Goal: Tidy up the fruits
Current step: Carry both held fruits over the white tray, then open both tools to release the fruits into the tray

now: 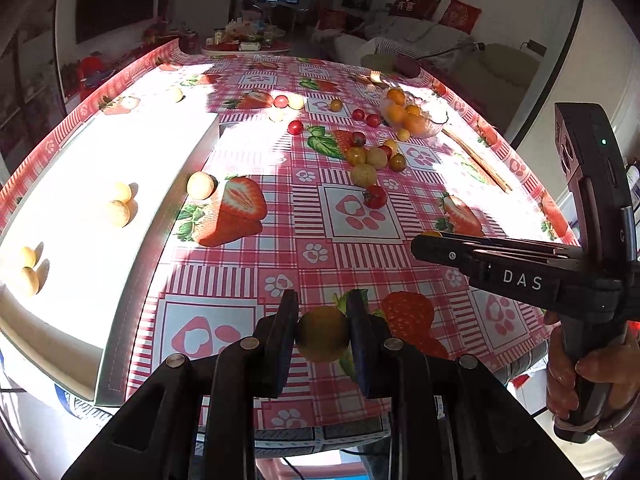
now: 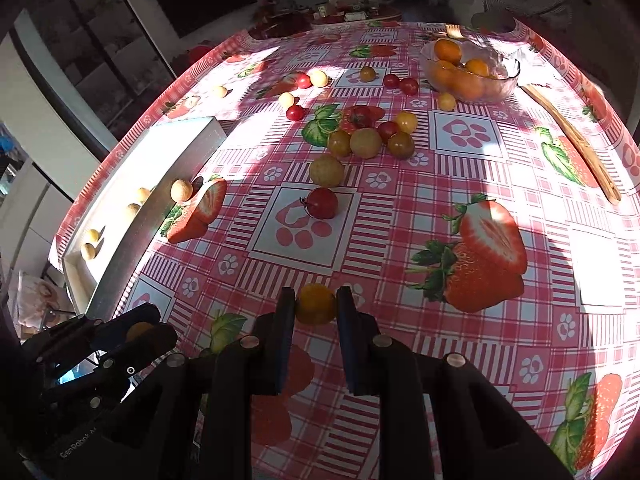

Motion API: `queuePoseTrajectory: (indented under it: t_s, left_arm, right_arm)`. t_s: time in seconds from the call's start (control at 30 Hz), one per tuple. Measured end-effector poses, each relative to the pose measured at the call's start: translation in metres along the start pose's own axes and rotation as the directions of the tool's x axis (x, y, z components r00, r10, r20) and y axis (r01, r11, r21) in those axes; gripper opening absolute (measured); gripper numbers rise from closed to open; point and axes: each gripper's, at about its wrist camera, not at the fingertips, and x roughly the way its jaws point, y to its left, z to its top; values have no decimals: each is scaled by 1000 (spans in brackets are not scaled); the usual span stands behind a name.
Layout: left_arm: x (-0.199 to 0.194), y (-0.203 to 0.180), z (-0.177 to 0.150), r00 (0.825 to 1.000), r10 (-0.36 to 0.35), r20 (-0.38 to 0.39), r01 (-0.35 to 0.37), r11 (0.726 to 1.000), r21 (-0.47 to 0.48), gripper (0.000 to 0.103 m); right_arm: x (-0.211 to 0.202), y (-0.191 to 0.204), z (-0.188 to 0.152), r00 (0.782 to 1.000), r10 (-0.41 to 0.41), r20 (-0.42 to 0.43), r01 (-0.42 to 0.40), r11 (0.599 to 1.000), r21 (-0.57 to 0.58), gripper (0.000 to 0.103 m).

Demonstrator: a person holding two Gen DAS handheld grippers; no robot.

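- The left gripper [image 1: 322, 334] is nearest in its own view; its two dark fingers are closed on a pale yellow fruit [image 1: 322, 334], which sits between the pads above the near edge of the table [image 1: 420, 248].
- The right gripper [image 2: 316, 305] is almost closed too, and it holds a small orange fruit [image 2: 316, 305] between its fingertips, also above the near part of the table.
- In the left wrist view a hand [image 1: 580, 376] grips the handle of the right gripper at the right edge of the picture.
- A white tray [image 1: 100, 208] lies along the left edge of the table; four pale round fruits [image 1: 118, 213] rest in it, two near the front and two further back.
- One more pale fruit [image 1: 201, 185] lies on the tablecloth just beside the right wall of the tray.
- Near the middle of the table a single red tomato [image 2: 321, 203] lies alone, and a pale yellow fruit is just behind it.
- Behind these there is a loose group of small fruits [image 2: 366, 143], yellow, red and brownish, some touching one another.
- More red and pale ones [image 2: 304, 80] are scattered further back, toward the far left part of the table.
- A glass bowl [image 2: 508, 80] stands near the far right corner, with several orange fruits [image 2: 448, 51] inside it.
- A long wooden stick [image 2: 576, 144] lies along the right edge, from the bowl toward the front.
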Motion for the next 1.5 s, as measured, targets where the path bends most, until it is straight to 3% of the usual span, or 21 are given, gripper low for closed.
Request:
queuePoseTrajectory:
  t_s: [0.37, 0.73, 1.07, 1.5]
  left_arm:
    - [-27, 48, 10, 994, 90, 60, -85, 994, -68, 27]
    - [-40, 118, 14, 970, 230, 74, -218, 965, -145, 26]
    - [-24, 171, 57, 957, 285, 59, -268, 941, -205, 26]
    - [32, 222, 93, 940, 329, -86, -341, 912, -227, 26]
  right_arm:
    - [4, 38, 25, 999, 48, -9, -49, 996, -76, 23]
    - [24, 110, 54, 993, 113, -40, -119, 970, -214, 23]
    - [65, 162, 103, 986, 151, -76, -166, 954, -248, 23]
    - [140, 189, 149, 982, 130, -136, -159, 960, -232, 23]
